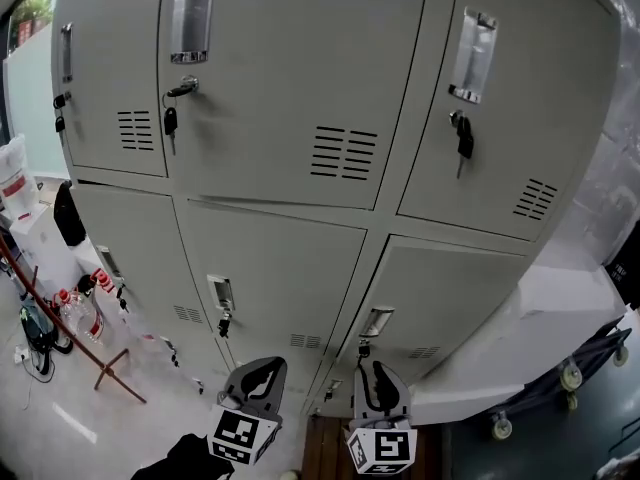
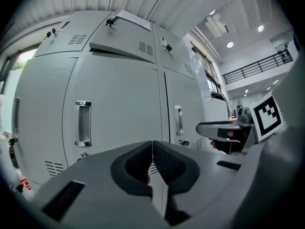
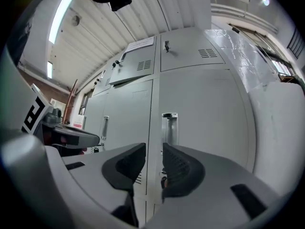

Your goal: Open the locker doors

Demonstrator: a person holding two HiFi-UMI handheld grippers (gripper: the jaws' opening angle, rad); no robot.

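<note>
Head view only; castor wheels [image 1: 502,427] beside lockers [image 1: 290,78]

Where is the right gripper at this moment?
In the head view it is at the bottom edge, just right of centre: the right gripper is beside the left gripper, jaws apart and empty, facing the recessed handle of a closed locker door.

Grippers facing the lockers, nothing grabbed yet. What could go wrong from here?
1. A key hangs just below the recessed handle facing the right gripper, whose jaws stand apart and empty; a low approach may snag the key.
2. The left gripper is shut; it likely cannot take the middle door's handle until it opens.
3. The grippers sit side by side; a door swinging out may strike the other one.
</note>
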